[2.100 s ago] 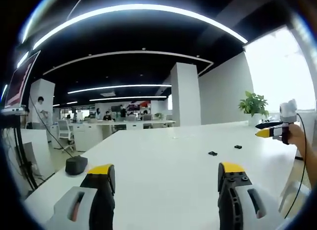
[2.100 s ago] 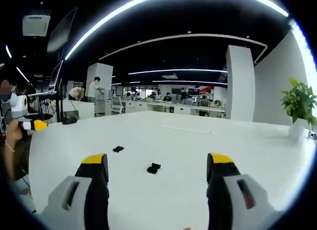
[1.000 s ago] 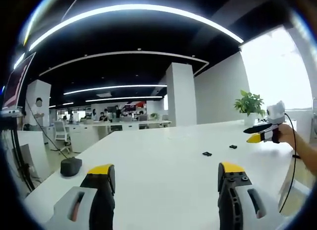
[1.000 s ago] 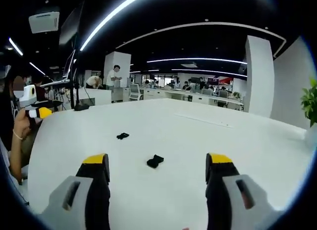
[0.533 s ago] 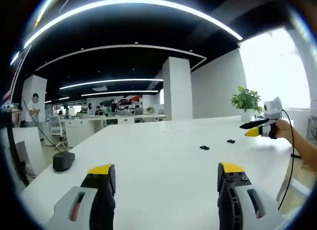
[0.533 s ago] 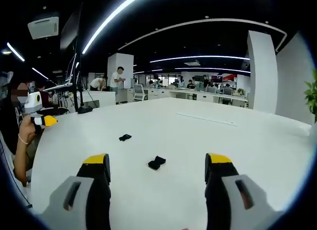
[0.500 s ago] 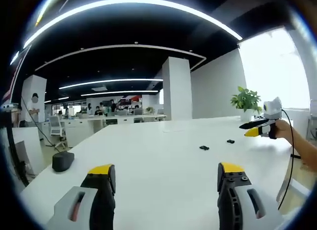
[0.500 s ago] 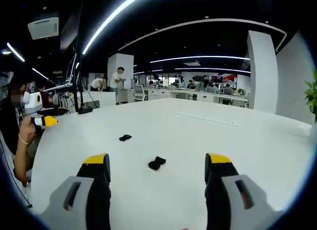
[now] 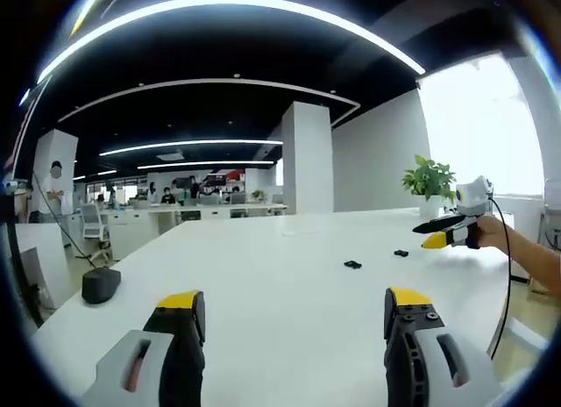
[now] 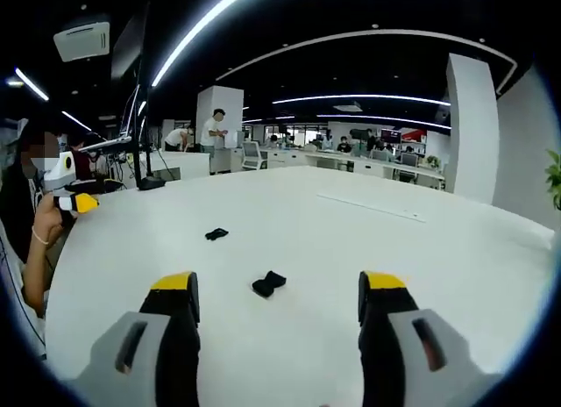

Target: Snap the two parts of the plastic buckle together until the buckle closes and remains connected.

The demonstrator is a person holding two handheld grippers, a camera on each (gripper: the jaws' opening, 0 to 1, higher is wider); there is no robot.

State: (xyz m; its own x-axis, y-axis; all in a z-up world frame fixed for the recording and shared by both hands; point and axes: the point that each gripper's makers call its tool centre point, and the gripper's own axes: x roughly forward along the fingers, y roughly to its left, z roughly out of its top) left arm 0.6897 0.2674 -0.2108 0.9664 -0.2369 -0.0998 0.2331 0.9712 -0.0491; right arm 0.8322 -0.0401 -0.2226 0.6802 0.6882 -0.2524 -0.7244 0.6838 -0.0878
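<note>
Closer now, the nearer buckle half (image 10: 267, 283) sits lower centre in the right gripper view, between the wide, empty right gripper (image 10: 279, 306) jaws, likely lined up for pickup. Its mate (image 10: 216, 234) lies apart at centre left on the smooth white table (image 10: 368, 249). Both are small, black plastic. The left gripper (image 9: 294, 303) also gapes empty.

Two buckle parts (image 9: 352, 265) (image 9: 401, 253) too small in left gripper view to tell clip from socket. Nearer part (image 10: 268, 283) in right gripper view dark, detail unresolved. Plant (image 10: 554, 174) cut by edge.
</note>
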